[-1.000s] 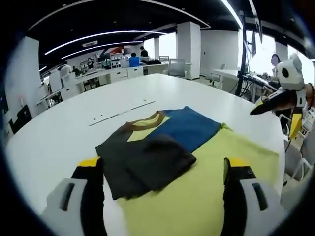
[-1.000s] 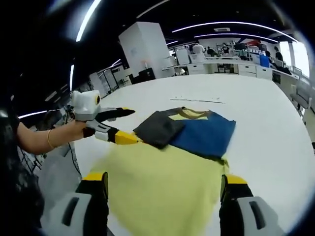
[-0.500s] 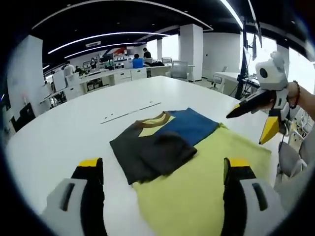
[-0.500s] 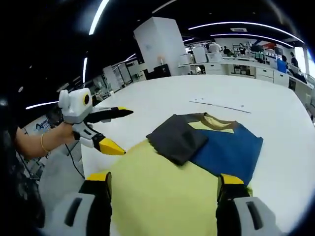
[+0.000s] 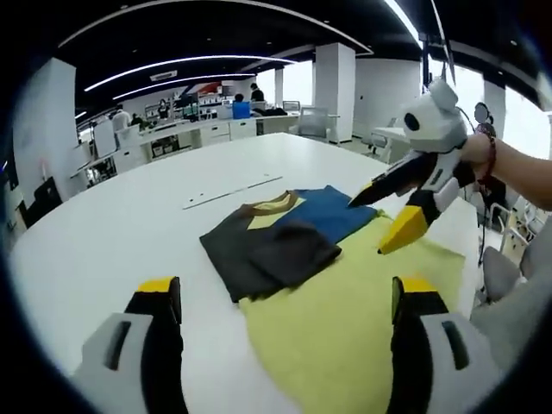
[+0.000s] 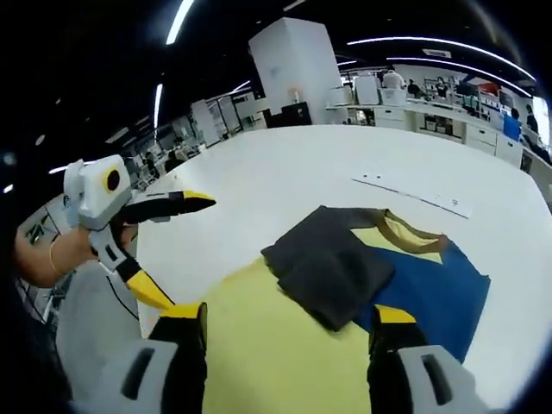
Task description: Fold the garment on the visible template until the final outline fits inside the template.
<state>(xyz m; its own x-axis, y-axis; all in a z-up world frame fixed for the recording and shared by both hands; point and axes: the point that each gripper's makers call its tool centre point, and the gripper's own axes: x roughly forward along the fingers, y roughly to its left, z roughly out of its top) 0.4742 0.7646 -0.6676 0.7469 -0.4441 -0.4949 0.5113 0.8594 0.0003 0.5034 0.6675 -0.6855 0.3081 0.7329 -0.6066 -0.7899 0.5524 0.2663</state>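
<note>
A partly folded shirt lies on the white table. Its grey sleeve is folded in over a blue panel, and a broad yellow part spreads toward me. My left gripper stands open near the yellow edge, holding nothing. My right gripper, held by a hand, hovers open just above the blue panel and the yellow part. In the right gripper view the grey sleeve and blue panel lie ahead of my open right gripper, with the left gripper open at the left.
A thin pale strip with marks lies on the table beyond the shirt's collar. The table's edge runs close behind the right gripper, with a chair below it. Desks, white columns and people stand far behind.
The right gripper has swung in from the table's edge to above the blue panel. The right gripper view has closed in on the shirt. The shirt lies as before.
</note>
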